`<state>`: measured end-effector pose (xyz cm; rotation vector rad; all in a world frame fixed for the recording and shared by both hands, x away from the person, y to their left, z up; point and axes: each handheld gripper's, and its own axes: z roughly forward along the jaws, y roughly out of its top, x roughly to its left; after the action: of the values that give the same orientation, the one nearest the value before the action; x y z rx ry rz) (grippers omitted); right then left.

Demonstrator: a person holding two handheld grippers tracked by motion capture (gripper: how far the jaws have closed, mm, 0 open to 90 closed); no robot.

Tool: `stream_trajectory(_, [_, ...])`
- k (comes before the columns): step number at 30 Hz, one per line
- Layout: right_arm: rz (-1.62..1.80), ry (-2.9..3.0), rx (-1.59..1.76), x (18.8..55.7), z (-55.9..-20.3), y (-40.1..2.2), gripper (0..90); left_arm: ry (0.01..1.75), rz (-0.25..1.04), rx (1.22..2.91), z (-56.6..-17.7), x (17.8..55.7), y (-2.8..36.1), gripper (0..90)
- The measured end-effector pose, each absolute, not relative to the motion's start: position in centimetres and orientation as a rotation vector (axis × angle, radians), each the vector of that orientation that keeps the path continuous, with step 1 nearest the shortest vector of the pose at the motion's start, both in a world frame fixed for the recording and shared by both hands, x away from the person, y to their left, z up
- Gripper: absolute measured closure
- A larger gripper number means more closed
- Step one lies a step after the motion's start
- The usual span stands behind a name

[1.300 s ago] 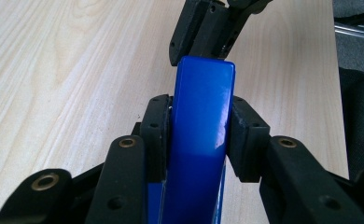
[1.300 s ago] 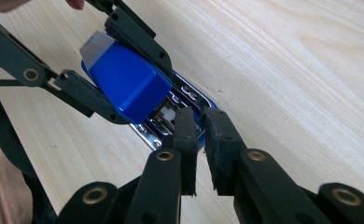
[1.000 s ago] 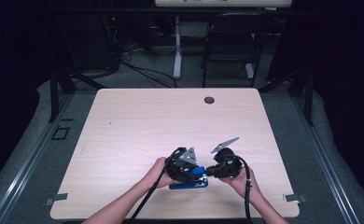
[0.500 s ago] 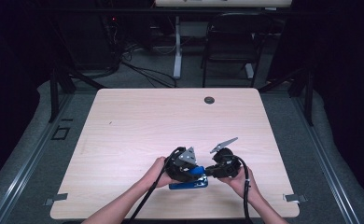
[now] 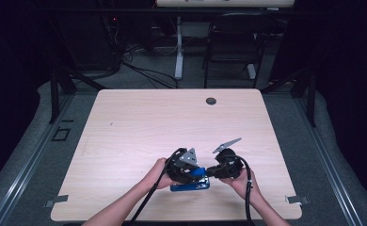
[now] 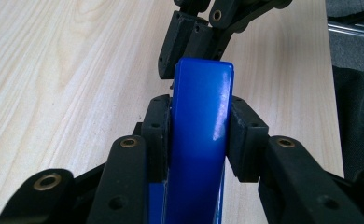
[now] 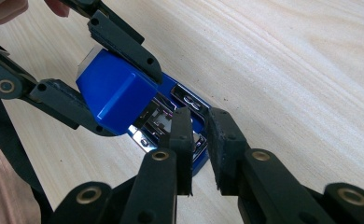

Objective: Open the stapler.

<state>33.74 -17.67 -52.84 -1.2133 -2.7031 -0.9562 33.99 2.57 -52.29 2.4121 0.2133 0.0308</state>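
Stapler (image 7: 124, 100) opened for loading: my left gripper (image 6: 199, 130) pinches its blue lid up.
My right gripper (image 7: 199, 135), nearly pressed together and holding nothing, must next reach the staple channel (image 7: 171, 116) under that lid.

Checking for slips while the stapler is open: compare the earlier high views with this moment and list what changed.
Nothing visibly changed. The left gripper stays clamped on the blue stapler's raised top arm. The right gripper keeps its nearly closed jaws at the metal staple channel. The stapler base lies in the same spot on the table.
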Motion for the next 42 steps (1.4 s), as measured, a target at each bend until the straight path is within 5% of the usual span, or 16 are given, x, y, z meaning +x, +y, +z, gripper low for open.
stream_trajectory(42, [-0.838,-2.816,-1.182,33.4,-53.5,-15.9,84.5,0.190,0.053,2.424,-50.8,33.6,3.7,65.7])
